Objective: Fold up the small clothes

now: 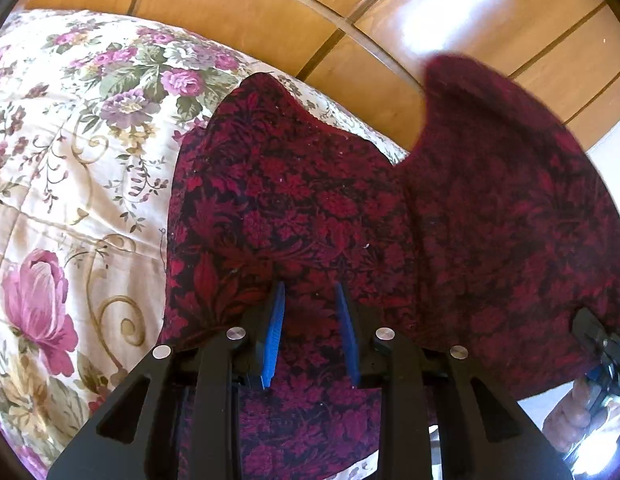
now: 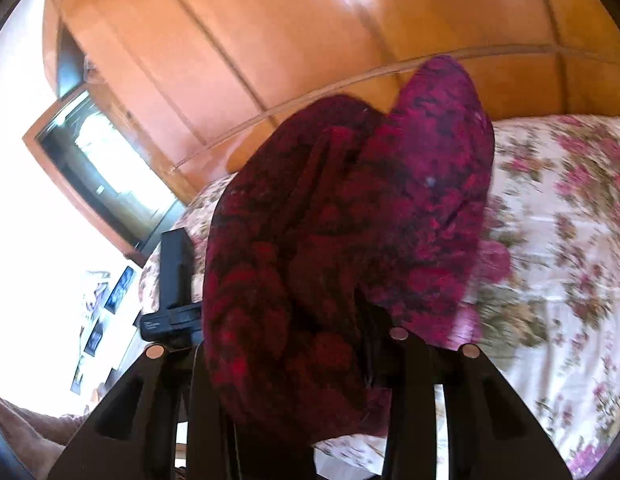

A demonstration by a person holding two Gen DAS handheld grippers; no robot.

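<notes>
A small dark red garment with a black floral pattern hangs spread in the air over the bed. My left gripper has its blue pads a small way apart, with the cloth's lower edge between and over them; whether they pinch it I cannot tell. My right gripper shows at the far right of the left wrist view, shut on the garment's right edge. In the right wrist view the bunched garment drapes over the right fingers and hides them.
A cream bedspread with pink and purple flowers lies under the garment. A glossy wooden wardrobe stands behind the bed. A black device sits at the bed's edge in the right wrist view, near a bright window.
</notes>
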